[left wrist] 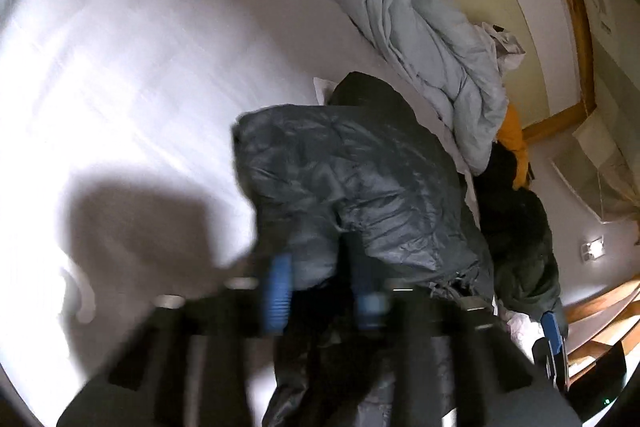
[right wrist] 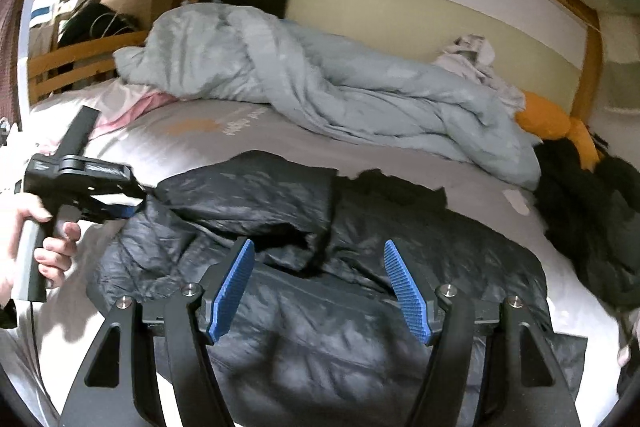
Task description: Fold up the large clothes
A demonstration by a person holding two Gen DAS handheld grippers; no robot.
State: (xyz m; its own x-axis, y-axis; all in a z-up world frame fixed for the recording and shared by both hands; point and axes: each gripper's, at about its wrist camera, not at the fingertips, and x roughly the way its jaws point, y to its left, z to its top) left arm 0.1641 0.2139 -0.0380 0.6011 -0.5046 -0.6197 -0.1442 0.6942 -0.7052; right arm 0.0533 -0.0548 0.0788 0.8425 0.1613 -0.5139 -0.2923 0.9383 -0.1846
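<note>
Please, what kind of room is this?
Most likely a bedroom: a dark puffer jacket lies on a bed with a white sheet, a crumpled pale blue duvet sits behind it, and a wooden bed frame surrounds them.

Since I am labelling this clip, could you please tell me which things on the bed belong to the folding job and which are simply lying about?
Part of the job:
- dark puffer jacket
- left gripper, shut on the jacket's sleeve
- right gripper, open above the jacket

Lying about:
- light blue duvet
- orange item
- dark clothes pile
- bed sheet
</note>
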